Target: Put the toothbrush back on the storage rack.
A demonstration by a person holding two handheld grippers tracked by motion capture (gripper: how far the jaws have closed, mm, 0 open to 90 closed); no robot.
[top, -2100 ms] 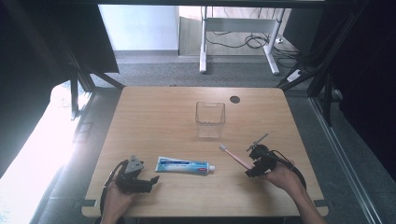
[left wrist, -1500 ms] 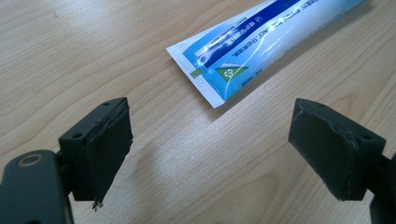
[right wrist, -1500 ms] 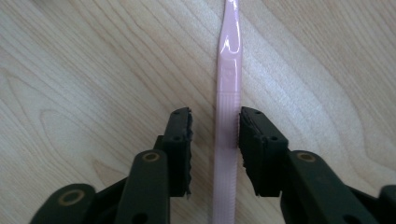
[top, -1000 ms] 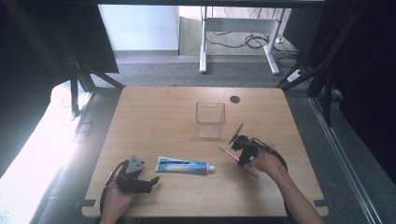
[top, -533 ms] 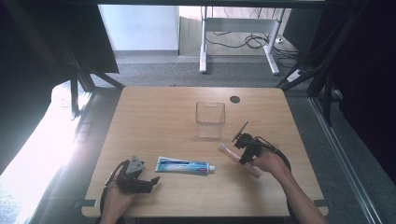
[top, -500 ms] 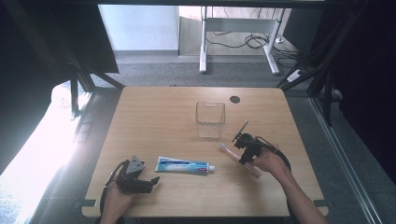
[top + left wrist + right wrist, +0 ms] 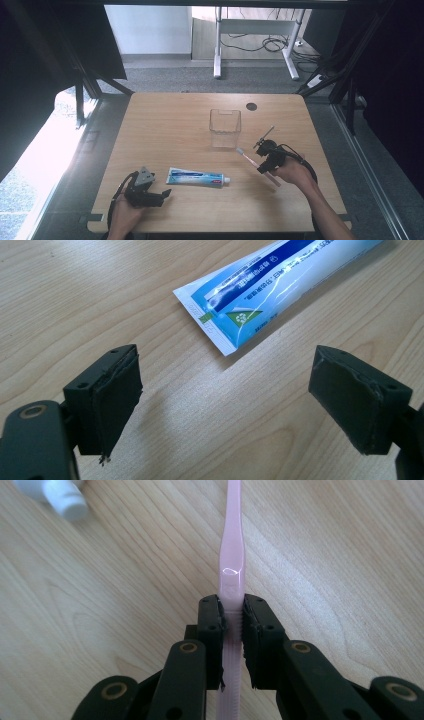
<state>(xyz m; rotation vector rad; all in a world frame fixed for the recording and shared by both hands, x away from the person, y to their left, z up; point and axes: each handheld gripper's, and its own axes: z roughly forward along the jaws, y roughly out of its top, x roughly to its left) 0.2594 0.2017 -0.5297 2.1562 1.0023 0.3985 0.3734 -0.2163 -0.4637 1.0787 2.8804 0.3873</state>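
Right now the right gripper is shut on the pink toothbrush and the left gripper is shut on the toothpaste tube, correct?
Only partly. The right gripper is shut on the pink toothbrush, but the left gripper is open: the left gripper view shows its jaws wide apart, with the toothpaste tube lying on the table beyond them, untouched.

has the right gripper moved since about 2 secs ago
Yes. The right gripper has come forward and to the left, toward the clear container, and now clamps the pink toothbrush. The left gripper stayed put.

High view overhead, facing fwd/down; tong cams close — shared: table point(image 7: 165, 120), toothpaste tube point(image 7: 280, 285).
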